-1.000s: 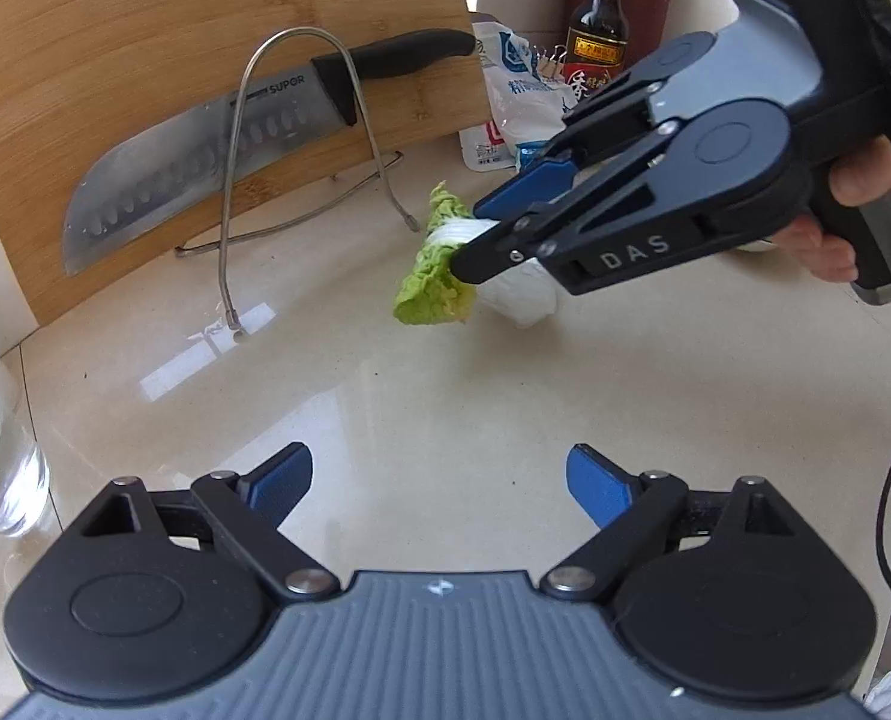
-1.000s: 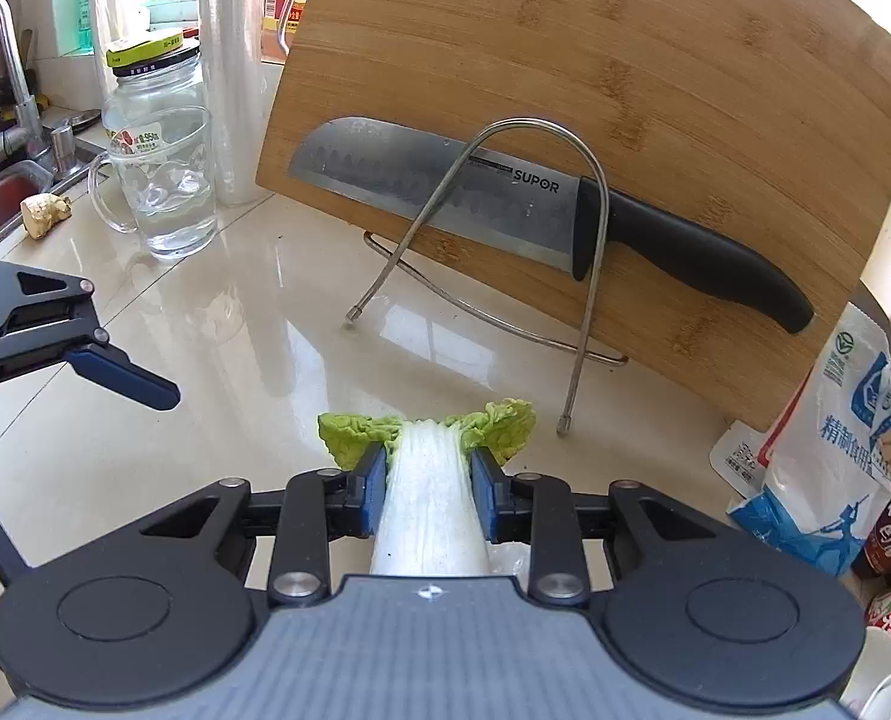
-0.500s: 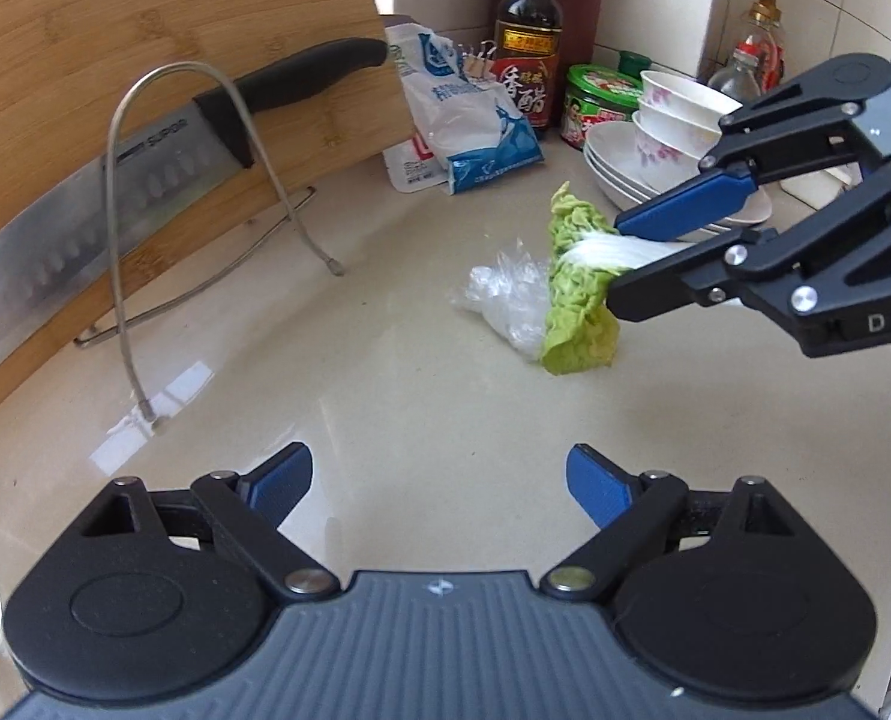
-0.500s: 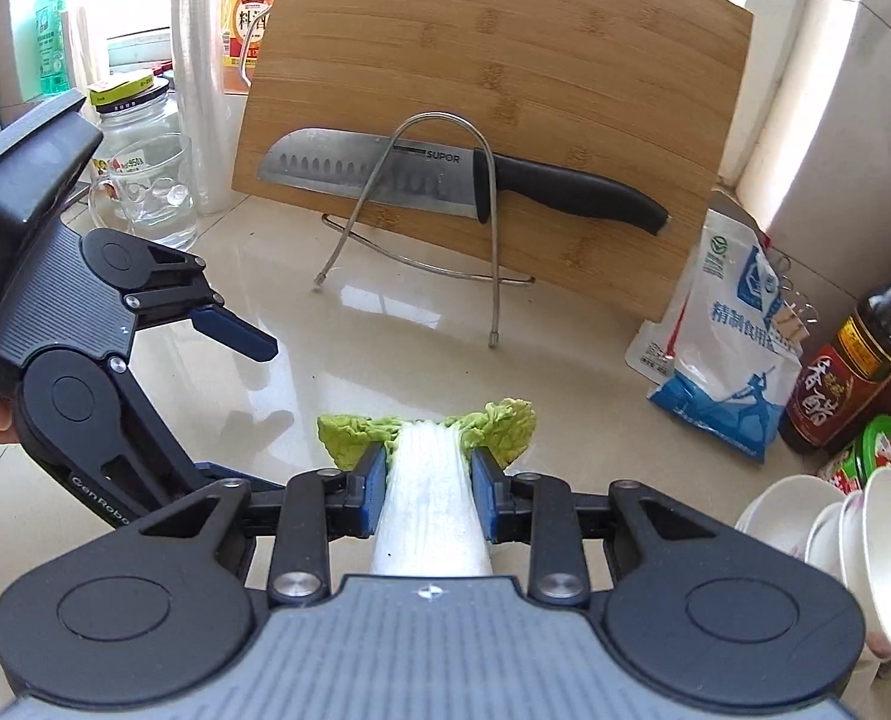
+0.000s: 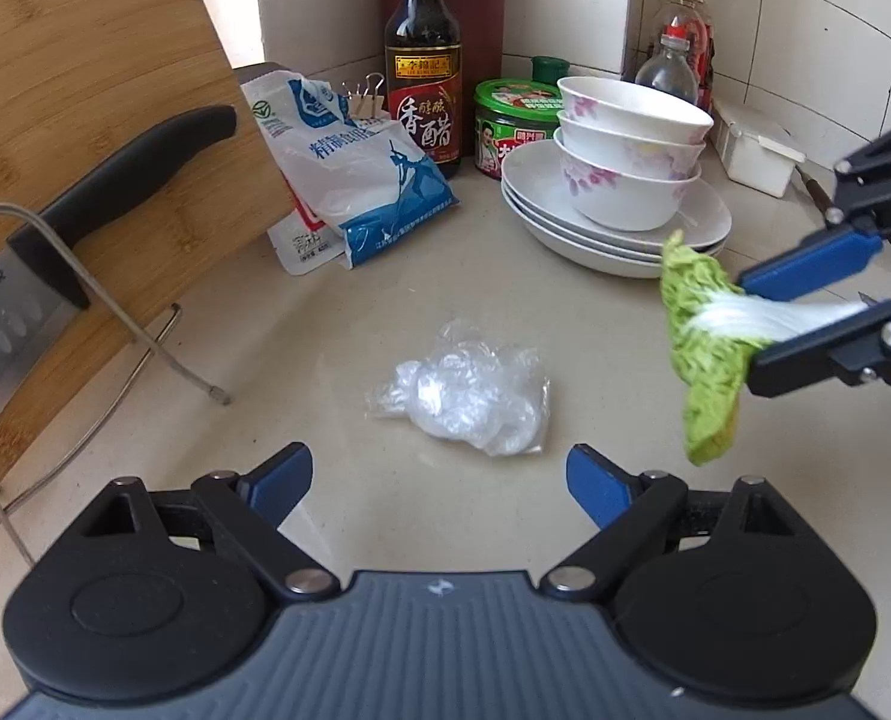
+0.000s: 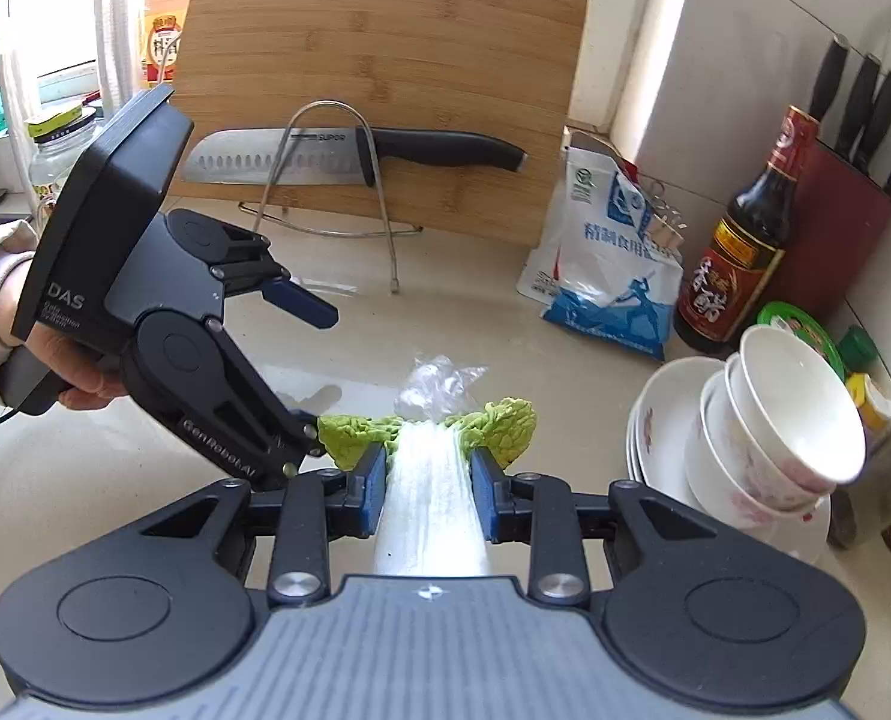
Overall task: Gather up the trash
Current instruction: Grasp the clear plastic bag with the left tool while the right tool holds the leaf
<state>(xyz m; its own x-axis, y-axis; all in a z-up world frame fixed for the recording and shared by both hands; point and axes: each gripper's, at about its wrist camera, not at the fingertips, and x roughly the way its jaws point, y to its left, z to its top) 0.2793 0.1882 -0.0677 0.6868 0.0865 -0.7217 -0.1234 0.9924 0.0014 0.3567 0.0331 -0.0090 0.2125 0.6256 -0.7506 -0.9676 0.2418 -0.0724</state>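
Note:
My right gripper is shut on a cabbage leaf with a white stalk and green frilly edge, and holds it above the counter. In the left wrist view the leaf hangs from the right gripper at the right. A crumpled clear plastic wrap lies on the counter just ahead of my open, empty left gripper. In the right wrist view the wrap shows beyond the leaf, with the left gripper to its left.
A bamboo cutting board with a knife on a wire stand is at the left. A salt bag, vinegar bottle, green-lidded jar and stacked bowls on plates line the back.
The right gripper carried the cabbage leaf to the right and back, off the plastic wrap. The left gripper turned right and now faces the uncovered wrap.

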